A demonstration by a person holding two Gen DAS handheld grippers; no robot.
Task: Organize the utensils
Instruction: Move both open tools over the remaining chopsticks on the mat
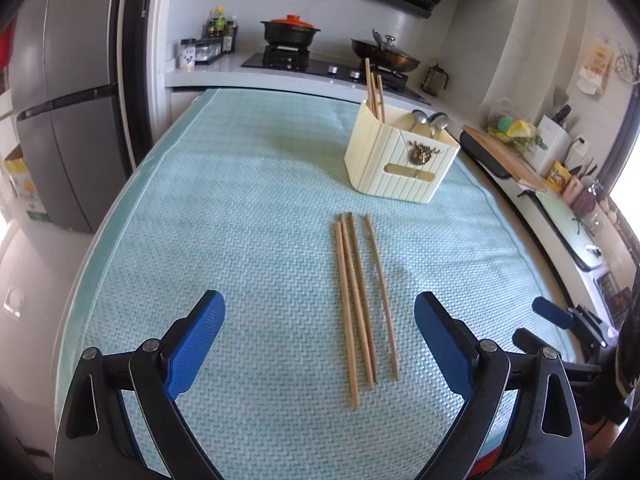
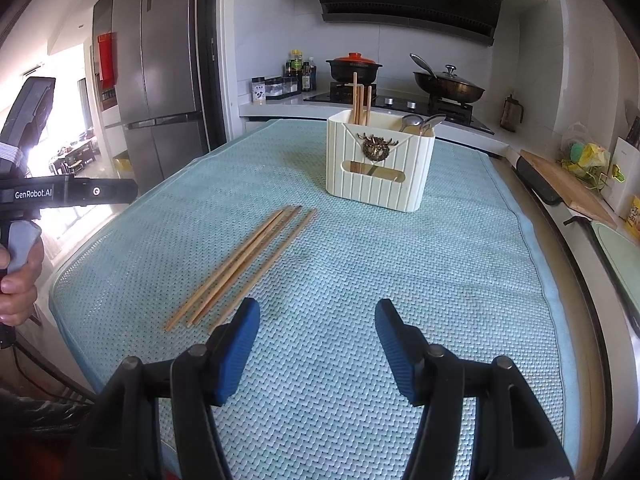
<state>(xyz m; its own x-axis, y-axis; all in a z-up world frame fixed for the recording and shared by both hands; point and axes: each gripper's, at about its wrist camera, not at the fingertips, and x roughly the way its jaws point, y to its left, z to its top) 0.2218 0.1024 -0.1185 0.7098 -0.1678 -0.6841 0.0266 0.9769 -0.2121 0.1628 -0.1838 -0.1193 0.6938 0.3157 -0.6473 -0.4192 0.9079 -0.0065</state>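
Observation:
Several wooden chopsticks (image 1: 362, 300) lie side by side on the light green mat (image 1: 240, 220); they also show in the right wrist view (image 2: 240, 264). A cream utensil holder (image 1: 400, 160) stands beyond them, with chopsticks and two metal spoons (image 1: 428, 120) upright inside; it also shows in the right wrist view (image 2: 380, 164). My left gripper (image 1: 320, 312) is open and empty, its jaws astride the near ends of the chopsticks above the mat. My right gripper (image 2: 318, 316) is open and empty, just right of the chopsticks' near ends.
A stove with a black pot (image 1: 290, 32) and a wok (image 1: 386, 56) lies behind the mat. A fridge (image 1: 68, 120) stands at left. A cutting board (image 1: 504, 156) and clutter line the right counter. The left gripper's body (image 2: 60, 192) shows at the left edge.

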